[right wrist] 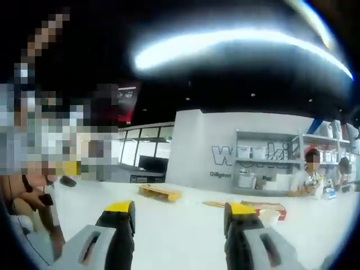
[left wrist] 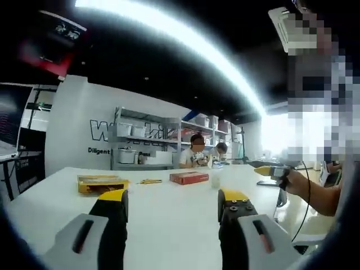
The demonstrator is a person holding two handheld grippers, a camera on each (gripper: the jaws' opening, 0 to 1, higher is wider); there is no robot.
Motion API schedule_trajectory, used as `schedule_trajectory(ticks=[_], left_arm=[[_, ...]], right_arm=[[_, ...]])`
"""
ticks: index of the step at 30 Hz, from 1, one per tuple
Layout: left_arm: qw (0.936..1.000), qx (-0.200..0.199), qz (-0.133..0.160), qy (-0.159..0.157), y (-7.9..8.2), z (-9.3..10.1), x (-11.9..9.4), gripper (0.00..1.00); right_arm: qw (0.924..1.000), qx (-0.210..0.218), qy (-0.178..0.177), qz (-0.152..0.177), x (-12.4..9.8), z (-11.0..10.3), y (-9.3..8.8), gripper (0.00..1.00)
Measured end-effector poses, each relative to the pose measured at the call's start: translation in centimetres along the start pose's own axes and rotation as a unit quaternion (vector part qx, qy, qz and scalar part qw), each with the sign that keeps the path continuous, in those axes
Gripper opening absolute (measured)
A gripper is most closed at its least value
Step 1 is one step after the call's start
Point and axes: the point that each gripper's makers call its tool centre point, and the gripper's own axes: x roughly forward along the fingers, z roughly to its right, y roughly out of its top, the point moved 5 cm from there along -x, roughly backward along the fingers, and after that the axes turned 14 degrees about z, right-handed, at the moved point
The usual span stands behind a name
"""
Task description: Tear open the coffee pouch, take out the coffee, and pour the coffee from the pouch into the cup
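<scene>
— Your left gripper (left wrist: pixel 173 203) hovers over the white table (left wrist: pixel 169 225), jaws spread, nothing between them.
— And your right gripper (right wrist: pixel 180 216)?
— Same, jaws apart and bare. Farther along the table lie a yellow box (left wrist: pixel 101 183) and a red box (left wrist: pixel 189 178), with a small pale cup (left wrist: pixel 215 180) just beside the red one. Shelves (left wrist: pixel 146 143) stand beyond.

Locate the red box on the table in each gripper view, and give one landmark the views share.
Left gripper view: the red box lies on the white table, just right of centre, beyond the open gripper.
Right gripper view: red box lower right, behind the right jaw.
Shared landmark: the yellow box.
</scene>
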Motion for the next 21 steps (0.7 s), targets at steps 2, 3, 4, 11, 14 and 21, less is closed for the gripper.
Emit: schedule_trajectory(ticks=[2, 3, 4, 11, 14, 21], left_arm=[[0.9999, 0.010, 0.006, 0.004, 0.6, 0.3, -0.8, 0.68], [0.9998, 0.016, 0.006, 0.004, 0.8, 0.4, -1.2, 0.68], [0.9998, 0.017, 0.005, 0.005, 1.0, 0.5, -1.4, 0.69], [0.9996, 0.026, 0.004, 0.005, 1.6, 1.8, -3.1, 0.70], [0.9998, 0.019, 0.001, 0.006, 1.2, 2.5, -4.1, 0.71], [0.9998, -0.008, 0.000, 0.020, 0.2, 3.3, -6.4, 0.71]], right_arm=[[1.0000, 0.006, 0.003, -0.006, -0.5, -1.1, -0.4, 0.63], [0.9999, 0.007, 0.004, -0.006, -0.8, -1.7, -0.5, 0.63], [0.9999, 0.009, 0.008, -0.008, -1.1, -2.2, -0.6, 0.63], [0.9999, 0.003, 0.006, -0.008, -2.9, -3.7, 0.2, 0.65], [1.0000, -0.001, 0.003, -0.007, -3.6, -3.7, 0.8, 0.64], [0.9999, 0.005, -0.013, 0.001, -4.7, -3.2, 0.8, 0.61]])
